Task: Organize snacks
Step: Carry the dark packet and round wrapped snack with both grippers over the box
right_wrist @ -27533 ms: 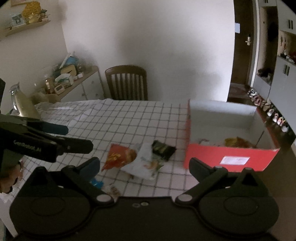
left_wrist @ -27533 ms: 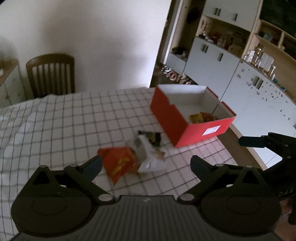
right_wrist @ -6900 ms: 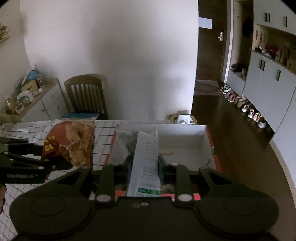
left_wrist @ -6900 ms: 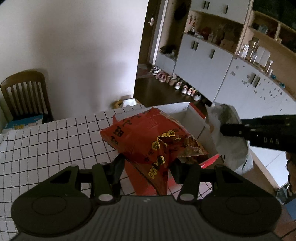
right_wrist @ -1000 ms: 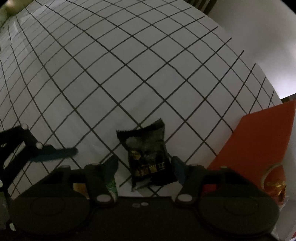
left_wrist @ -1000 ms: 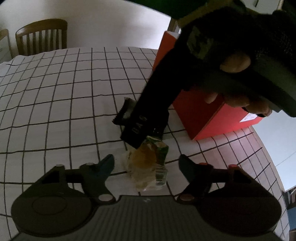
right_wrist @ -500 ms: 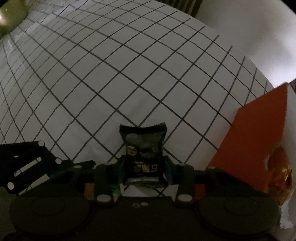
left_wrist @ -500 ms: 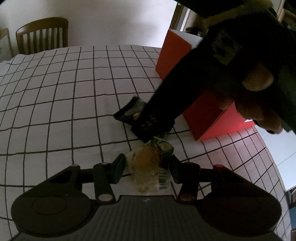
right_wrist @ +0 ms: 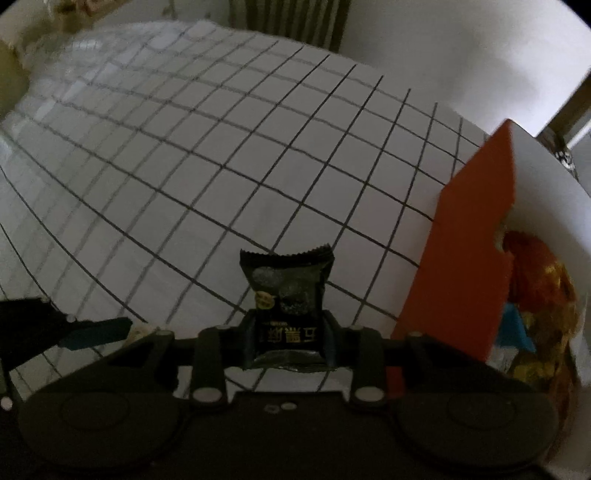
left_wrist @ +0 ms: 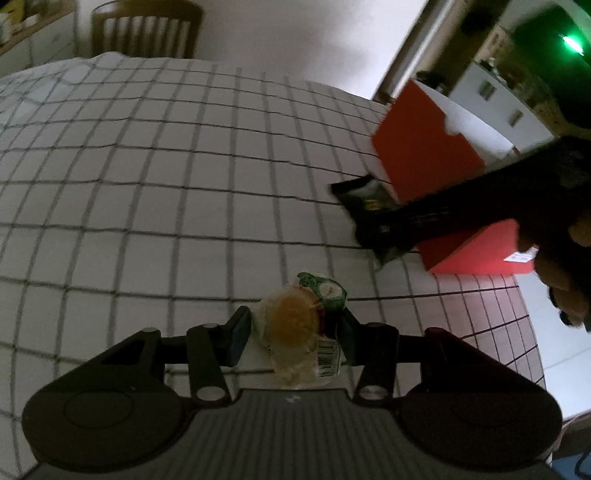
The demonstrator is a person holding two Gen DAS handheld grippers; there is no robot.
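Observation:
My left gripper is shut on a clear snack pack with an orange centre and green label, held just above the checked tablecloth. My right gripper is shut on a black snack packet, lifted above the cloth beside the red box. In the left wrist view the right gripper holds that black packet in front of the red box. Orange and blue snack bags lie inside the box.
A wooden chair stands behind the table's far edge. White cabinets are at the back right beyond the box. The table's right edge runs close behind the box. The left gripper's finger shows low left in the right wrist view.
Both grippers have lifted their packets off the cloth. The right gripper with the black packet has moved right, toward the red box. The left gripper stays shut on the clear pack.

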